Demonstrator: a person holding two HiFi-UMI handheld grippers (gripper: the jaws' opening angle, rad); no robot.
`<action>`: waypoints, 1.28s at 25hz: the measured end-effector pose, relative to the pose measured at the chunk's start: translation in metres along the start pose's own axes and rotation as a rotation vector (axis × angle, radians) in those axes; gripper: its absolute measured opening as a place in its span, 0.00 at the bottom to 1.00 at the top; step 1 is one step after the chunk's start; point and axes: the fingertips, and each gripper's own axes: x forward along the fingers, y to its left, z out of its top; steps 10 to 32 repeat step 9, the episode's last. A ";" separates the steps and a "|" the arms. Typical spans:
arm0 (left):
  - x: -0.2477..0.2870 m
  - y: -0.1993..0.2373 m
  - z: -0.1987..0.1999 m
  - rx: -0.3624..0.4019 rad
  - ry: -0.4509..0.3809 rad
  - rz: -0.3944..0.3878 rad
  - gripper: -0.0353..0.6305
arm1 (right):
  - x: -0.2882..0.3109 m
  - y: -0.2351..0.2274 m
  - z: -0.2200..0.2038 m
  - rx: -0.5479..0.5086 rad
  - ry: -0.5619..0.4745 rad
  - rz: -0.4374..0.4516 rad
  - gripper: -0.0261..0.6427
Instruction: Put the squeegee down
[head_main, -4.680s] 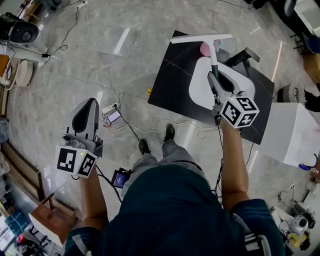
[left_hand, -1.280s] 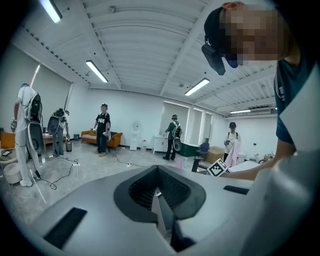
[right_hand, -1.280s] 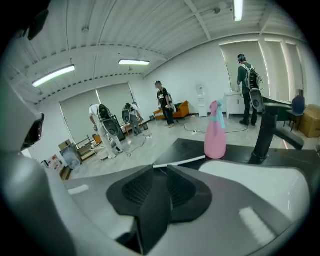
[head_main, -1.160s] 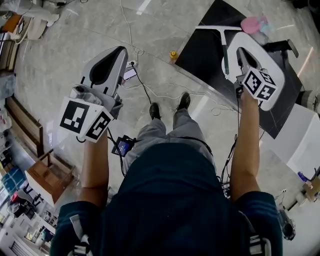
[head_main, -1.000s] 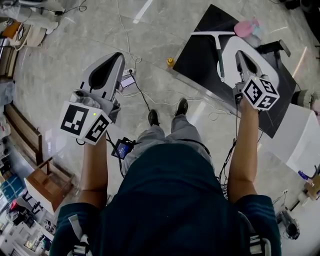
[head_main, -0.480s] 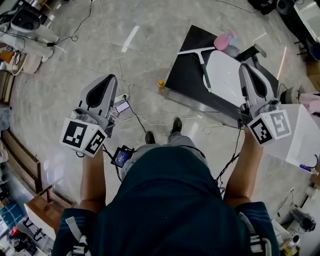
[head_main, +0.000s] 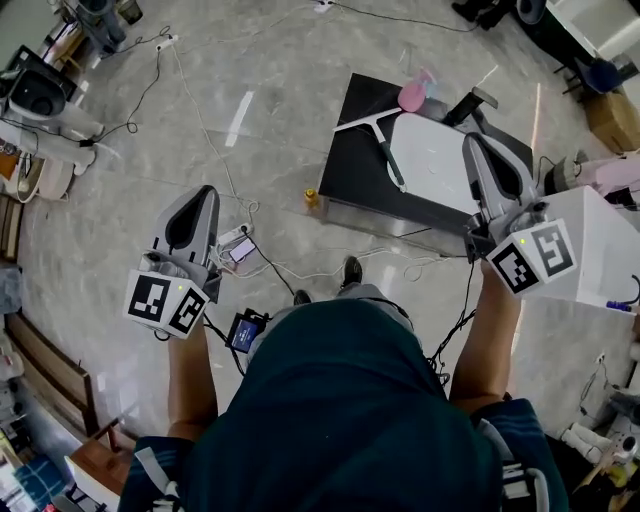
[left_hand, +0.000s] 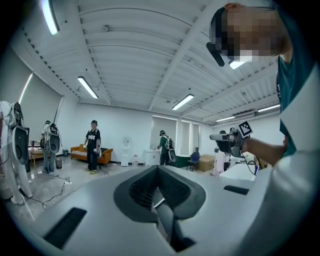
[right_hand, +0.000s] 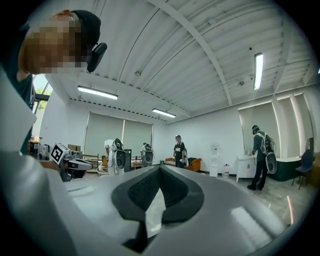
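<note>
The white-bladed squeegee with a dark handle (head_main: 380, 148) lies flat on the black bench (head_main: 348, 168), well apart from both grippers. The right gripper (head_main: 482, 150) and left gripper (head_main: 200, 200) are pressed together, empty. The likely hazard is the loose white cables (head_main: 290, 268) by the person's feet, which could snag a step.

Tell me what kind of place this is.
Probably a big open lab or workshop hall: glossy grey stone floor strewn with loose cables, long ceiling strip lights, other people wearing backpack rigs.
</note>
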 end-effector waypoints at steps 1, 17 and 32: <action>-0.004 0.002 0.000 0.000 -0.004 -0.002 0.06 | -0.002 0.003 0.003 -0.004 -0.004 -0.008 0.05; -0.036 0.010 -0.003 -0.021 0.007 0.010 0.06 | -0.006 0.026 0.015 -0.008 0.001 -0.015 0.05; -0.036 0.010 -0.003 -0.021 0.007 0.010 0.06 | -0.006 0.026 0.015 -0.008 0.001 -0.015 0.05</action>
